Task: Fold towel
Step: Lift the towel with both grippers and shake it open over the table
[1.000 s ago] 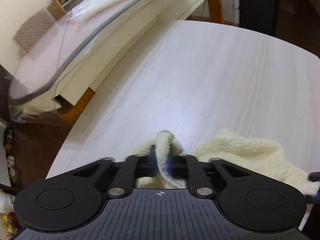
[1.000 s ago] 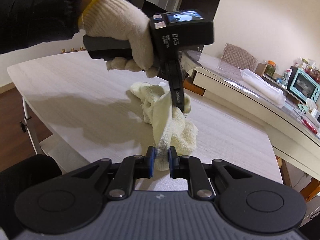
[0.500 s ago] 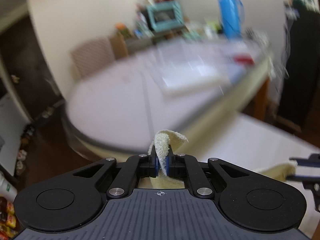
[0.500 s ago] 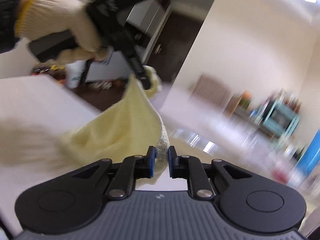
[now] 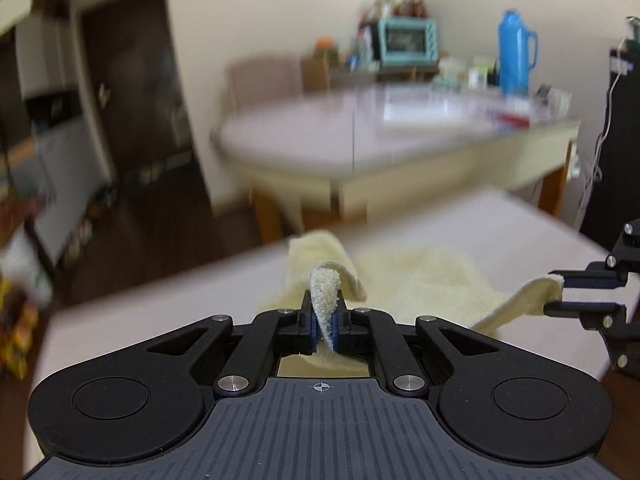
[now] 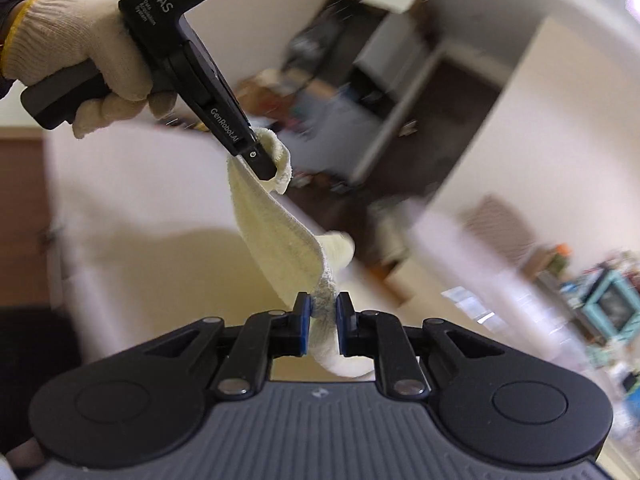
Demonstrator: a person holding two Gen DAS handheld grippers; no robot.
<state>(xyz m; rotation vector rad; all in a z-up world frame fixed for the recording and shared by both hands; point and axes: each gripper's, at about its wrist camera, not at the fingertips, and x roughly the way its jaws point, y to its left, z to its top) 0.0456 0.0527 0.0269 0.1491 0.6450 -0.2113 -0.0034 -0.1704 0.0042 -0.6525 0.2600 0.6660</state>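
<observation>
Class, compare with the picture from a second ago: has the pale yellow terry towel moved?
Yes. The pale yellow terry towel, then bunched on the white table, now hangs lifted above it, stretched between the left claw and right claw.

The towel (image 5: 420, 280) lies partly on the near table (image 5: 500, 232), strung between 2 grippers: left gripper (image 5: 324, 326) at one corner, right gripper (image 6: 320, 322) at another. Behind stands a second table (image 5: 304, 136), with a toaster oven (image 5: 408, 40) and thermos (image 5: 514, 52) beyond it.
</observation>
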